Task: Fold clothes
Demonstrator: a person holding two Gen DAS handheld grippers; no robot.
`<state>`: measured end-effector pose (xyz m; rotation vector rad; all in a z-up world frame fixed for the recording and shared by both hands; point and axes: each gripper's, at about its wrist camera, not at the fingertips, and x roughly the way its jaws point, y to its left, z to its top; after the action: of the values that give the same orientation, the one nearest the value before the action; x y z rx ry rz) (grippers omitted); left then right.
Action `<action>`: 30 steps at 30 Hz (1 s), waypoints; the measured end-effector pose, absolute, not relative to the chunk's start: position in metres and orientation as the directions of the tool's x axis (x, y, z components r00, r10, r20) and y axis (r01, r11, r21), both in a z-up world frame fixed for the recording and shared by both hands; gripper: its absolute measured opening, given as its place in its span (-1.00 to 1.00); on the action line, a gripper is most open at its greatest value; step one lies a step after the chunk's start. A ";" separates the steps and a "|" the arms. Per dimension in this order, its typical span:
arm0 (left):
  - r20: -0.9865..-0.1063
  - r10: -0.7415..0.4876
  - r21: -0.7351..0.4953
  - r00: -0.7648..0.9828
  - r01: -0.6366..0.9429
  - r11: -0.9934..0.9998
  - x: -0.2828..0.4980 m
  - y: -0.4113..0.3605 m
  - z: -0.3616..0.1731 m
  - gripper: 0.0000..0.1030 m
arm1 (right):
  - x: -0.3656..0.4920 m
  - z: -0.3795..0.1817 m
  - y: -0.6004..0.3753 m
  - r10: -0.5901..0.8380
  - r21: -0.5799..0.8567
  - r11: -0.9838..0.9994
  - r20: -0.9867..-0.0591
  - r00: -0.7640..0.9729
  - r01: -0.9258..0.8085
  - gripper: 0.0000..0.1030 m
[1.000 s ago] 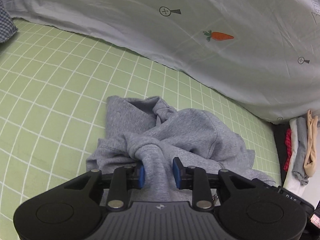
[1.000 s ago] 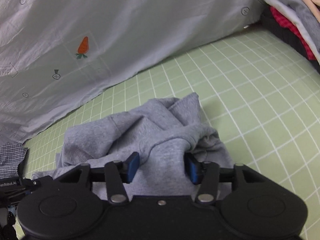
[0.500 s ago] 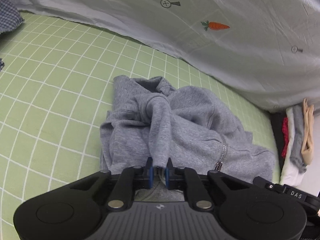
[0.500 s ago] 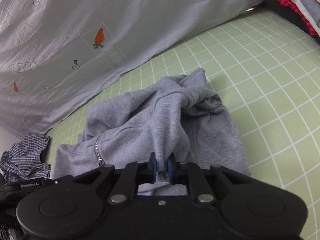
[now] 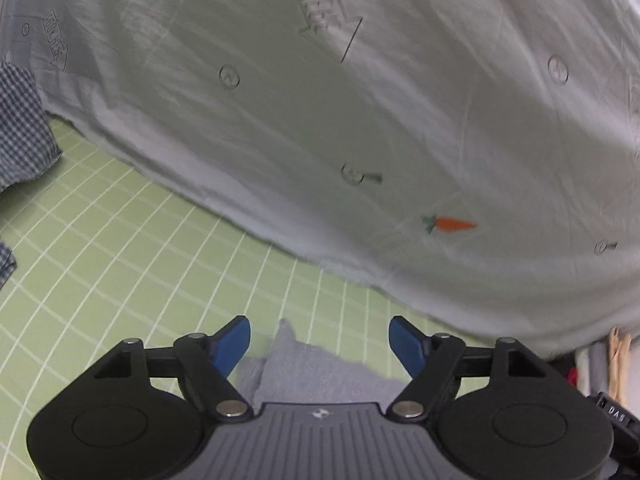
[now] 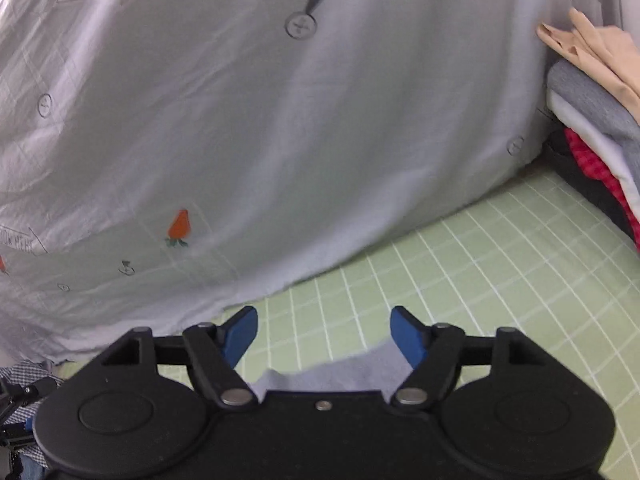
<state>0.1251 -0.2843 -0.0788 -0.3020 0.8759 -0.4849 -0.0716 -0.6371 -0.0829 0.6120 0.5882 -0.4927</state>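
A grey zip hoodie [image 5: 316,372] lies on the green grid mat [image 5: 120,264]; only its far edge shows beyond the left gripper body. My left gripper [image 5: 320,344] is open and empty above it, blue pads wide apart. In the right wrist view the hoodie's edge [image 6: 348,372] shows low between the fingers. My right gripper [image 6: 324,336] is also open and empty above it. Most of the hoodie is hidden under both grippers.
A pale sheet with carrot prints [image 5: 400,120] hangs behind the mat [image 6: 480,272]. A stack of folded clothes [image 6: 592,120] stands at the right. A blue checked garment [image 5: 20,128] lies at the left edge.
Both grippers were shut on folds of the hoodie; now both have let go, opened wide and tilted up, so the hoodie lies mostly out of view below.
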 end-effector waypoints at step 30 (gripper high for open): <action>-0.797 -0.535 -0.455 0.281 0.304 0.837 0.101 -0.309 -0.166 -0.34 | -0.051 -0.179 -0.589 0.175 0.505 0.776 -0.748 0.640 0.379 0.34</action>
<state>0.1014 -0.3086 -0.1656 -0.2304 1.1575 -0.5688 -0.0509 -0.5894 -0.1786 0.6958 0.8866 -0.1276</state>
